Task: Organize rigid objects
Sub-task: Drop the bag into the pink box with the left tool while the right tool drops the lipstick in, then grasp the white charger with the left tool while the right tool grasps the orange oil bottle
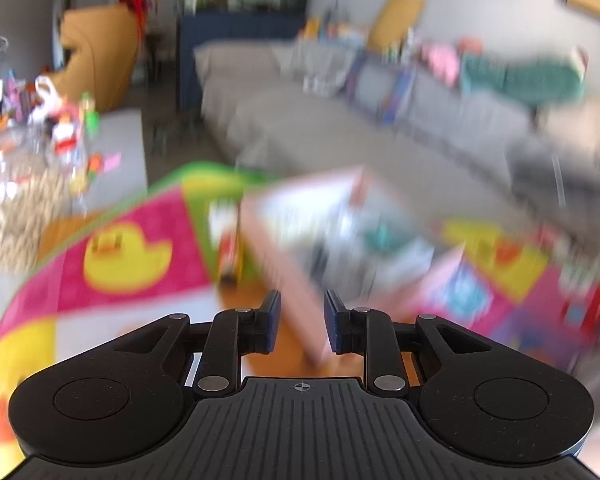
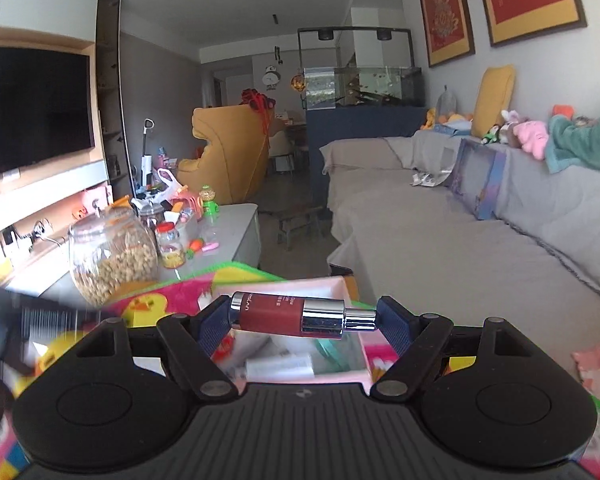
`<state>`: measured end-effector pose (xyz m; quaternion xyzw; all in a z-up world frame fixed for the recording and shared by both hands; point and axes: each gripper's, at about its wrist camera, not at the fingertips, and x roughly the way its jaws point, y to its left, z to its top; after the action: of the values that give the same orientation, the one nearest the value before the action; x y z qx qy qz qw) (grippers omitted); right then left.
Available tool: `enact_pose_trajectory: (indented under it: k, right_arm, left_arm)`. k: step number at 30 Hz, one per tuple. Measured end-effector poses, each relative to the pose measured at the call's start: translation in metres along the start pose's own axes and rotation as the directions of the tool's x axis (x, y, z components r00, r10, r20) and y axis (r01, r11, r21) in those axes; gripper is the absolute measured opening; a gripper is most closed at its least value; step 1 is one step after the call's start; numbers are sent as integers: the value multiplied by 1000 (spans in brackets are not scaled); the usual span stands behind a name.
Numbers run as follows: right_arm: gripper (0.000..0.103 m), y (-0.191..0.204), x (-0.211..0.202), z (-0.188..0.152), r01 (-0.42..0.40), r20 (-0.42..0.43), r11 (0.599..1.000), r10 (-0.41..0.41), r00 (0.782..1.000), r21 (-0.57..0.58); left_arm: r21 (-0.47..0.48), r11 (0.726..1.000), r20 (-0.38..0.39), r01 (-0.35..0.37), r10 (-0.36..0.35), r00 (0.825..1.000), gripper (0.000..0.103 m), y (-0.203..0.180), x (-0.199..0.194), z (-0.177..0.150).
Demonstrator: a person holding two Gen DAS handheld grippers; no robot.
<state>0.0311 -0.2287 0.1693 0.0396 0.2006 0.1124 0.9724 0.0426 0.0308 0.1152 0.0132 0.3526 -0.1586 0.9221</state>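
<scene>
- The right gripper [image 2: 307,316] pinches a dark red bottle [image 2: 292,314] with a silver cap lengthwise: one pad presses on the bottom end and the other pad on the cap end.
- The bottle hangs just above a pink box [image 2: 365,354], which stands on a colourful play mat [image 2: 180,294]. So this bottle is not yet put away.
- Inside the box I can see a white tube [image 2: 280,365] and something teal, so I judge that part of the sorting is done.
- The left gripper [image 1: 302,326] has its jaws a little apart. The near pink wall of the box [image 1: 296,288] lies between them, but I cannot see the pads pressing on it.
- The left view is blurred, so the other things in the box stay unclear.
- What is left, as I judge: to lay the bottle into the box.
</scene>
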Motion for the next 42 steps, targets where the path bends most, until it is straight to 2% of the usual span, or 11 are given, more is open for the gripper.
enact_pose_trajectory:
  k: [3, 6, 10, 15, 21, 25, 29, 32, 34, 38, 42]
  right_arm:
    - [82, 0, 44, 30, -59, -77, 998, 58, 995, -4]
    - [82, 10, 82, 37, 0, -164, 1000, -2, 986, -12]
    - [82, 26, 108, 25, -35, -250, 999, 26, 968, -29]
    - [82, 72, 143, 22, -89, -311, 983, 36, 950, -159]
    - [80, 141, 229, 34, -187, -458, 964, 81, 885, -190]
    - [70, 185, 294, 22, -153, -488, 928, -35, 872, -340]
    - [48, 202, 342, -4, -94, -504, 869, -189, 843, -485]
    - [37, 206, 354, -19, -90, -507, 836, -239, 828, -542]
    - [37, 209, 347, -26, -107, -484, 803, -242, 841, -586]
    - [34, 218, 316, -33, -183, -498, 762, -204, 843, -621]
    - [32, 220, 292, -32, -267, -604, 813, -127, 786, -518]
  left_arm:
    - [-11, 1000, -52, 11, -12, 999, 26, 17, 10, -24]
    - [-85, 996, -67, 6, -12, 998, 26, 45, 21, -36]
    - [-184, 982, -43, 33, -41, 998, 26, 72, 43, -34]
    - [-276, 961, 23, 35, -30, 999, 26, 91, 64, -23]
    - [-325, 946, 20, 21, -16, 1000, 26, 112, 54, -42]
    - [-357, 934, 20, 26, -20, 1000, 26, 125, 35, -67]
    - [-383, 922, 52, 52, -35, 998, 26, 137, 16, -84]
    - [-420, 904, 76, 81, -54, 996, 26, 146, 12, -90]
    - [-439, 894, 86, 94, -63, 994, 26, 150, 12, -92]
    - [-459, 882, 100, 109, -70, 992, 26, 153, 12, -93]
    - [-462, 879, 103, 117, -78, 992, 26, 150, 11, -95]
